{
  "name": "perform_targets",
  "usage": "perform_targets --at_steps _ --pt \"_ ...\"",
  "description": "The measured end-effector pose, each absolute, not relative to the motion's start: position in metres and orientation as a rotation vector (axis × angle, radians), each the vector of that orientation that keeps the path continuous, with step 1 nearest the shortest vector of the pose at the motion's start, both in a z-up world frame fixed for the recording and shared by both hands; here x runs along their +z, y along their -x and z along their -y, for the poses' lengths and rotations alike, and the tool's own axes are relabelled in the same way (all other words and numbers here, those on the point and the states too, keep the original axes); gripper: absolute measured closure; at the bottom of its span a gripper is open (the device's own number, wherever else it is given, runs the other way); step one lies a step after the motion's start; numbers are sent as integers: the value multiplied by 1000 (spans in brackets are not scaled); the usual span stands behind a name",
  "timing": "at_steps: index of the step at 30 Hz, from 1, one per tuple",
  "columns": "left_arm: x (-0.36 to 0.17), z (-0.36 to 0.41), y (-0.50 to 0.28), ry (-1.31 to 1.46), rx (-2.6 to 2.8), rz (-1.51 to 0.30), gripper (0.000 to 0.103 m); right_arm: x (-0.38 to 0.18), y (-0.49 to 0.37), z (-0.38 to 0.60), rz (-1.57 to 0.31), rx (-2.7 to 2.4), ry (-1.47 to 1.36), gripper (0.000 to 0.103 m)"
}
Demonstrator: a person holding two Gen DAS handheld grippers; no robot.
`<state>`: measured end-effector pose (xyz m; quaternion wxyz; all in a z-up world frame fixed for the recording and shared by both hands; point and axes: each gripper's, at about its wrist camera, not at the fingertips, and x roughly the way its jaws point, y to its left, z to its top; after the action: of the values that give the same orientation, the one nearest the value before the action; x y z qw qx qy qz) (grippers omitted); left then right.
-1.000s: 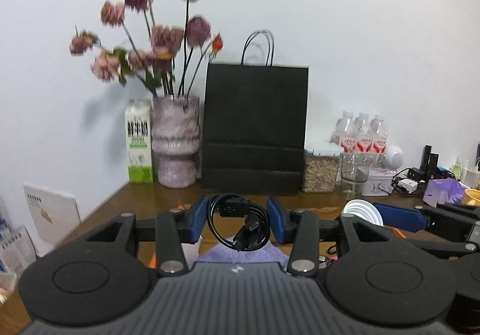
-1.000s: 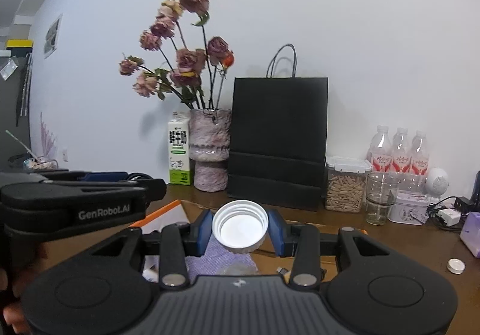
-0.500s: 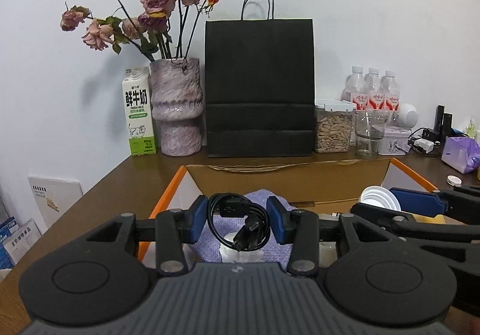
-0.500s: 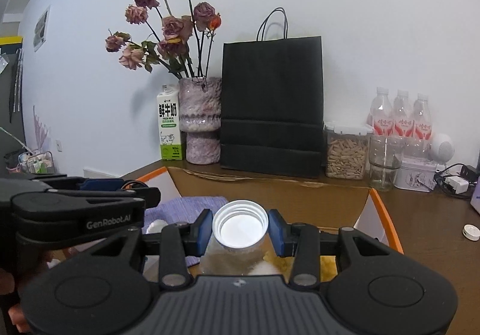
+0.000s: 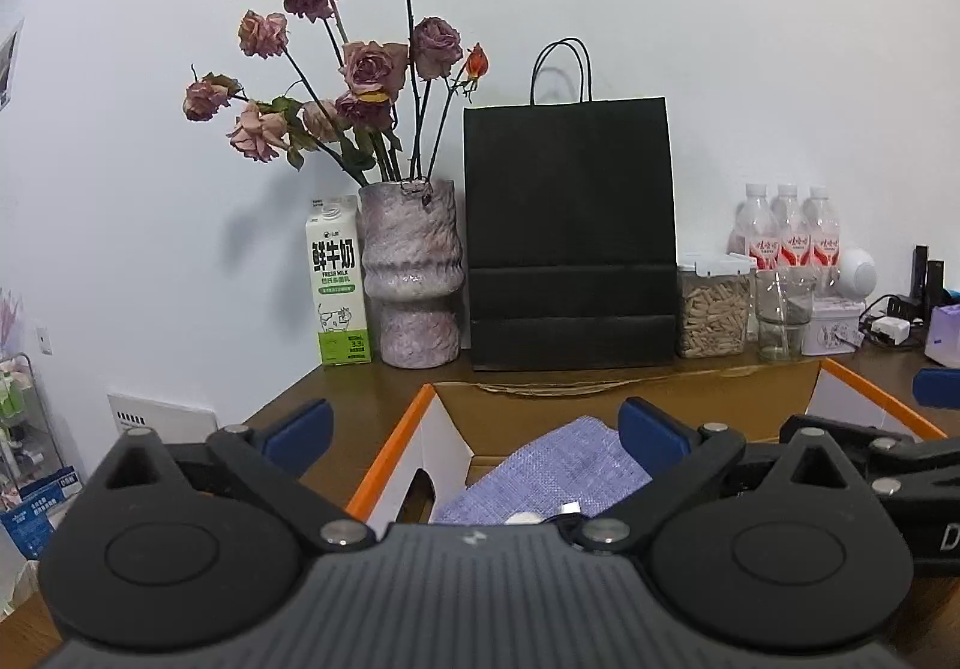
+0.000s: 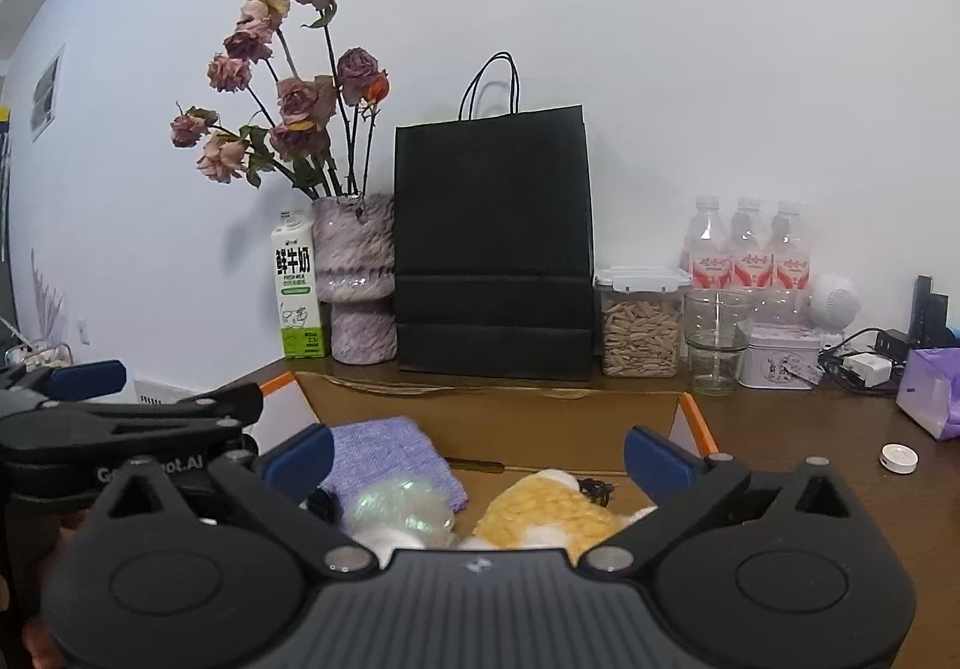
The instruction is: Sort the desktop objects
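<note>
An open cardboard box with orange edges sits on the wooden desk below both grippers. Inside lie a purple woven cloth, a shiny iridescent bundle and a yellow knitted item. My left gripper is open and empty above the box's left side. My right gripper is open and empty above the box's middle. The black cable and the white cap are not visible in either grip; a small metal plug tip shows on the cloth.
At the back stand a milk carton, a vase of dried roses, a black paper bag, a seed jar, a glass, water bottles and a tin. A white cap lies right of the box.
Both grippers have opened. The black cable left the left gripper and the white cap left the right gripper. Both views tilted up slightly over the box.
</note>
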<state>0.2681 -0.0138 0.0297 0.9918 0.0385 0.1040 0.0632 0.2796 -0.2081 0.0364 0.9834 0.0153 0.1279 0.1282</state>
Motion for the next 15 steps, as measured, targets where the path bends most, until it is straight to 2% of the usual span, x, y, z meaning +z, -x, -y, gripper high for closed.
perform_targets --at_steps 15 --pt "27 16 -264 -81 107 -215 0 37 -272 206 -244 245 -4 0"
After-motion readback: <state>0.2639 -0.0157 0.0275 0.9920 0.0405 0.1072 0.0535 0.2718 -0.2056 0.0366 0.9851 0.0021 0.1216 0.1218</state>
